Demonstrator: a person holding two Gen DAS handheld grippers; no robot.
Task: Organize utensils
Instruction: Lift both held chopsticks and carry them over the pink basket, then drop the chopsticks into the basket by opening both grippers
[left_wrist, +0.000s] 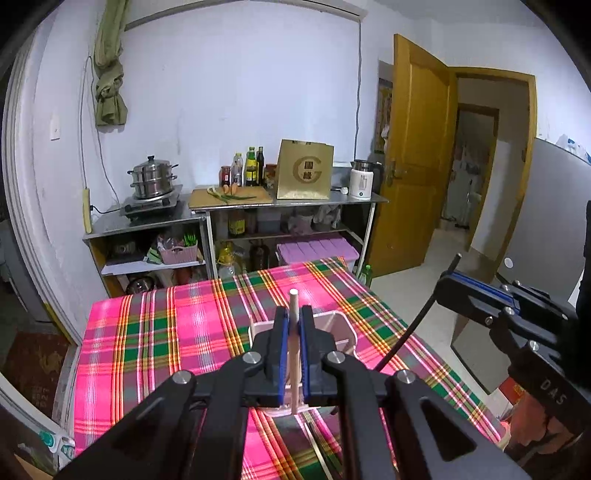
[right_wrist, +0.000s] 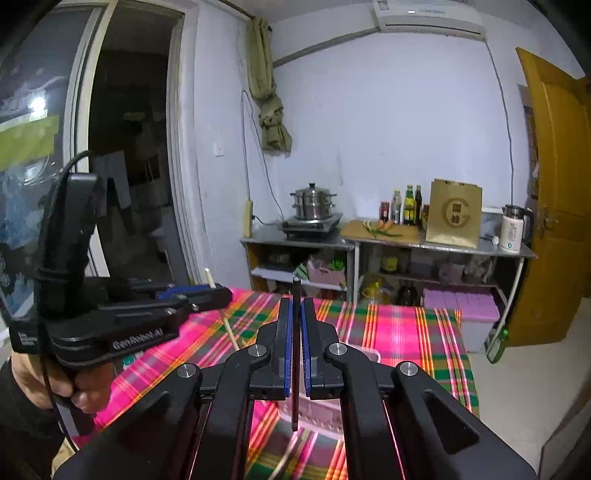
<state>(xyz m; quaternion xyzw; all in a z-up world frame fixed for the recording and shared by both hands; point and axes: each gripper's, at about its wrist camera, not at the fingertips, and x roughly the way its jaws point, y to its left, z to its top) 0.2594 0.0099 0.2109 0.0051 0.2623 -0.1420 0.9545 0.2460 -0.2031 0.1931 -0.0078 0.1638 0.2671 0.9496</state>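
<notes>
My left gripper (left_wrist: 294, 314) is shut on a pale wooden chopstick (left_wrist: 294, 354), held upright above a pale pink utensil holder (left_wrist: 341, 325) on the plaid tablecloth (left_wrist: 166, 332). My right gripper (right_wrist: 294, 306) is shut on a black chopstick (right_wrist: 295, 354), also upright, above the same holder (right_wrist: 317, 410). In the left wrist view the right gripper (left_wrist: 448, 284) shows at the right with the black chopstick (left_wrist: 413, 325) slanting down. In the right wrist view the left gripper (right_wrist: 221, 293) shows at the left with the wooden chopstick (right_wrist: 231, 332).
A steel counter (left_wrist: 240, 206) stands against the far wall with a steamer pot (left_wrist: 151, 179), bottles (left_wrist: 251, 166), a cutting board, a paper bag (left_wrist: 304, 171) and a kettle (left_wrist: 364, 179). A yellow door (left_wrist: 417, 158) is open on the right. A green bottle (right_wrist: 496, 343) stands on the floor.
</notes>
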